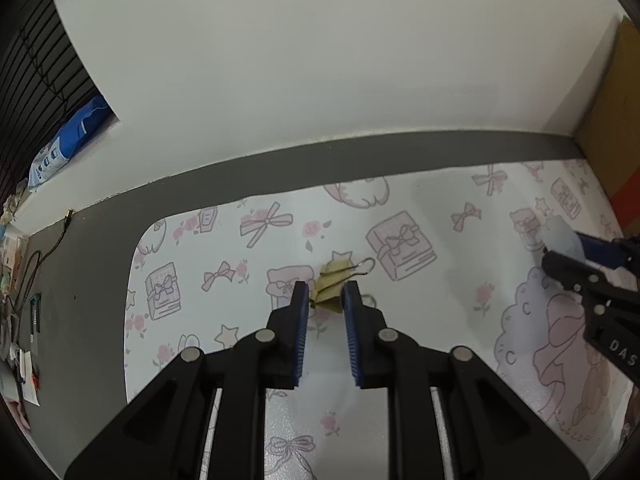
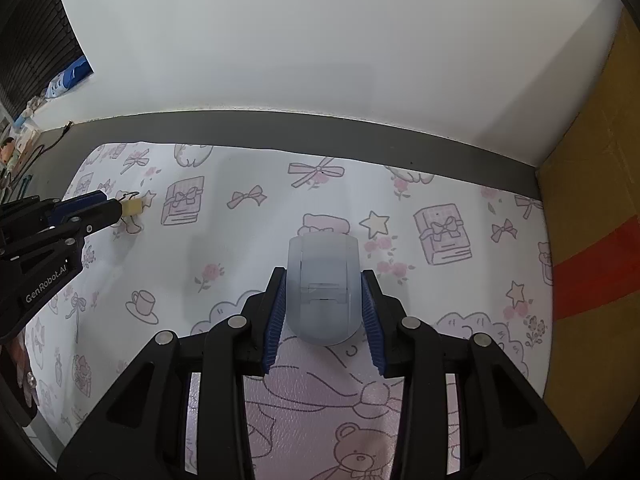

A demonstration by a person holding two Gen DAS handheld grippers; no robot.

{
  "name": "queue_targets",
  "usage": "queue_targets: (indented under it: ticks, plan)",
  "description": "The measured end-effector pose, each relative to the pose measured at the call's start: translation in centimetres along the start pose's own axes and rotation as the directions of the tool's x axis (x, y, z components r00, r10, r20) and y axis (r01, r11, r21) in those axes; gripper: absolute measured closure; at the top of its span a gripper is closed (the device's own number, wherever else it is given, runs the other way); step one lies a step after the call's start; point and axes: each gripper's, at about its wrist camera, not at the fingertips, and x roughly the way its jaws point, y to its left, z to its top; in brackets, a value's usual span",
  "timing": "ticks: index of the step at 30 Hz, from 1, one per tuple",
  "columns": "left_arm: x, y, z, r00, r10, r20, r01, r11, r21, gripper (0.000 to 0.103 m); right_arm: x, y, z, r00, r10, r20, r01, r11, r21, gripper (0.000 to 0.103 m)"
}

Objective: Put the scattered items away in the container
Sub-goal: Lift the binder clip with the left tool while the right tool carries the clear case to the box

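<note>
In the left wrist view, your left hand-held gripper (image 1: 325, 294) sits at the centre of the frame, closed as far as it goes on a small yellow binder clip (image 1: 330, 285). The clip lies straight ahead between the blue fingertips (image 1: 301, 300), its body pinched at the near end and its wire handle (image 1: 367, 266) pointing up and to the right, toward the upper middle of the frame. It looks just off the patterned mat (image 1: 224, 240) that covers the desk (image 1: 88, 280), or barely touching it; you cannot tell which.

At the right edge of that same view, your right hand-held gripper (image 1: 560, 240) reaches in, well apart from the clip.

In the right wrist view, the right hand-held gripper (image 2: 324, 292) is partly closed, its pads clamped on either side of a pale translucent plastic container (image 2: 323, 288). The container's long axis runs straight away from you, up the frame, with its rounded end nearest the camera.

So the clip lies to the left of the container, at the left edge of this view (image 2: 132, 207), and the left hand is the one carrying it. The coming move, as I judge it, brings the clip rightward to the container's opening.
</note>
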Motion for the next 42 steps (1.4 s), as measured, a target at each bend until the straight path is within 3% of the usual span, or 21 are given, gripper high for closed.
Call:
queue_targets:
  ticks: [9, 18, 20, 22, 23, 25, 42]
  plan:
    - [2.3, -0.4, 0.3, 0.999, -0.017, -0.033, 0.017, 1.000, 0.022, 0.079, 0.4, -0.1, -0.2, 1.000, -0.004, -0.015, 0.004, 1.000, -0.003, 0.066]
    - [3.0, -1.5, 1.0, 0.994, 0.108, 0.001, -0.107, 0.991, 0.085, 0.057, 0.8, -0.2, -0.2, 1.000, -0.003, -0.024, 0.003, 1.000, -0.008, 0.066]
    - [2.7, -1.3, 0.8, 0.996, 0.093, 0.009, -0.094, 0.992, 0.081, 0.057, 0.9, -0.2, -0.2, 1.000, -0.002, -0.027, 0.002, 1.000, -0.009, 0.066]
    - [2.2, -0.9, 0.6, 0.999, 0.036, 0.007, -0.037, 0.998, 0.053, 0.059, 0.9, -0.2, -0.2, 1.000, -0.002, -0.026, 0.002, 1.000, -0.010, 0.066]
    - [2.2, -0.6, 0.5, 1.000, 0.000, 0.000, 0.000, 0.999, 0.032, 0.064, 0.9, -0.3, -0.2, 1.000, 0.000, -0.027, 0.000, 1.000, -0.014, 0.066]
    - [2.3, -0.2, 0.5, 0.998, -0.064, -0.012, 0.064, 0.998, 0.004, 0.084, 0.8, -0.3, -0.2, 1.000, 0.001, -0.026, -0.001, 1.000, -0.012, 0.066]
    - [1.1, 0.4, 0.3, 0.999, -0.036, 0.002, 0.036, 0.999, 0.007, 0.084, 0.1, -0.7, -0.3, 1.000, 0.003, -0.012, -0.003, 1.000, -0.008, 0.066]
